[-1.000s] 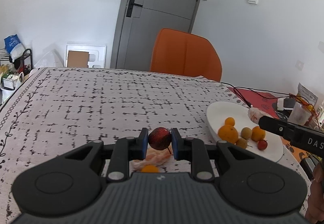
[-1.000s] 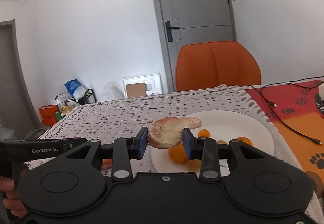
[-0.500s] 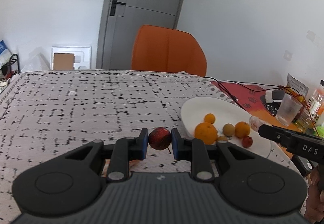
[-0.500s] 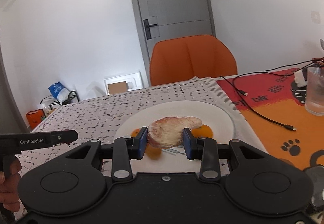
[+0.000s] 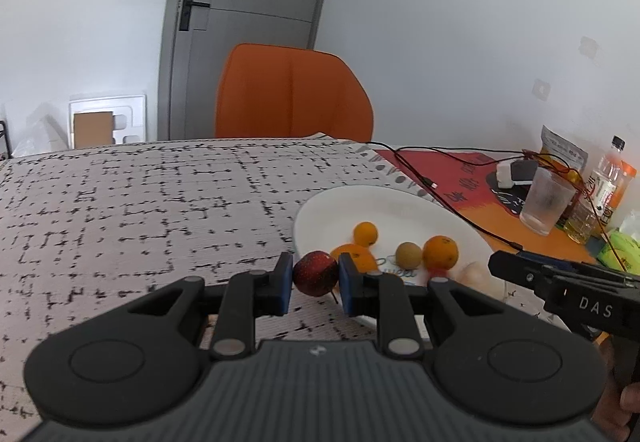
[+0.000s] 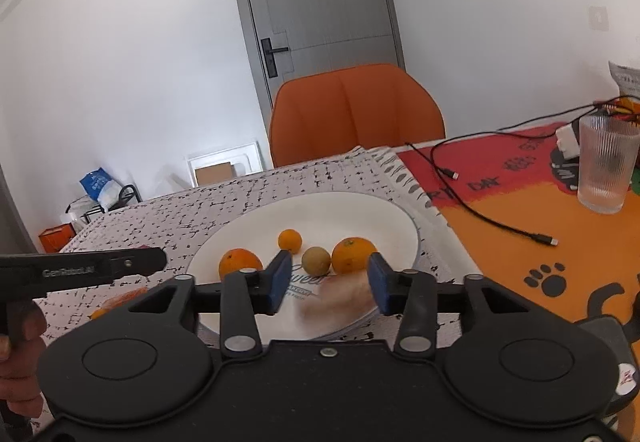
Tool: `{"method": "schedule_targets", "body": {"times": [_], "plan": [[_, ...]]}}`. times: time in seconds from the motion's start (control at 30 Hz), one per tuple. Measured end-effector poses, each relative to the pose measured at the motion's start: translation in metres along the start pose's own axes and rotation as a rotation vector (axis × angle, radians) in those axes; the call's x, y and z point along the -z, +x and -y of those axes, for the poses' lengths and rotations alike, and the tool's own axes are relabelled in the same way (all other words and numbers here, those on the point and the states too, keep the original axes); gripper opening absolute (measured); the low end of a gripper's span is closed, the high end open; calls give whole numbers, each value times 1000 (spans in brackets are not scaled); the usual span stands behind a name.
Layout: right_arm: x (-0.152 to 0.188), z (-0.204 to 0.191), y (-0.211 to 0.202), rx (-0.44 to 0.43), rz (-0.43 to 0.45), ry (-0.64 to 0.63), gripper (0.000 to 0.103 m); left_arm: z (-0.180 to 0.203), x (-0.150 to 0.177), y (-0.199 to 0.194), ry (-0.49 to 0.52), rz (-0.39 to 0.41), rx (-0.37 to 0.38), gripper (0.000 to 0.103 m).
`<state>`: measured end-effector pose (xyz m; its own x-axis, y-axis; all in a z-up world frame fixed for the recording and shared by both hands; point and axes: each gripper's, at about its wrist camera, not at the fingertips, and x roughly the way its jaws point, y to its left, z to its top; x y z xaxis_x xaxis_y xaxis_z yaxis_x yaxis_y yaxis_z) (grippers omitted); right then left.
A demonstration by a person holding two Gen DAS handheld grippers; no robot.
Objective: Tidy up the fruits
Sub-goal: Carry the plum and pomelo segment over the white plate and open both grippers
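Note:
My left gripper (image 5: 315,280) is shut on a small dark red fruit (image 5: 316,273), held just above the near left rim of the white plate (image 5: 400,198). On the plate (image 6: 400,218) lie three oranges (image 6: 240,260) (image 6: 290,240) (image 6: 354,255) and a brownish-green fruit (image 6: 316,260). My right gripper (image 6: 329,280) hangs over the plate's near side, its jaws opening. A pale pink peeled fruit piece (image 6: 340,294) shows blurred below and between them, free of the pads.
A ribbed glass (image 6: 606,166) and a black cable (image 6: 492,218) lie on the orange and red mat (image 6: 560,242) to the right. An orange chair (image 6: 356,110) stands behind the table. Orange peel (image 6: 128,294) lies on the patterned cloth left of the plate.
The right jaws have parted and let go of the pale fruit piece, which has dropped toward the plate. The left gripper has carried the red fruit rightward to the plate's edge.

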<state>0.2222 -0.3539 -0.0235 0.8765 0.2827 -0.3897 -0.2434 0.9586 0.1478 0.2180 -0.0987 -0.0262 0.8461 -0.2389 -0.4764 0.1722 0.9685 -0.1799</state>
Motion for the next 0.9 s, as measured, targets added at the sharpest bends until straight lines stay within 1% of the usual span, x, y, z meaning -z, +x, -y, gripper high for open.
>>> {"method": "schedule_targets", "body": {"times": [0.47,0.5,0.63,0.73,0.83,0.87,0.9], "plan": [[-2,26,-14,27,17,54,50,37,-7,13,61,-9,52,23],[-2,27,-14,27,18,58,50,39,-7,13,64,-7,47,26],[-2,28,-13,17,15,69,50,37,-8,9,66,-4,29,30],[-1,25,-10,4,12,64,50,29,-9,6,48,-10,4,37],[-1,23,-8,-2,10,68,50,19,-8,-2,39,0,-26,49],[-1,21,-8,-4,9,68,50,16,-8,-4,37,5,-39,55],[-1,20,-7,-7,9,67,50,13,-8,-7,36,10,-50,59]]}}
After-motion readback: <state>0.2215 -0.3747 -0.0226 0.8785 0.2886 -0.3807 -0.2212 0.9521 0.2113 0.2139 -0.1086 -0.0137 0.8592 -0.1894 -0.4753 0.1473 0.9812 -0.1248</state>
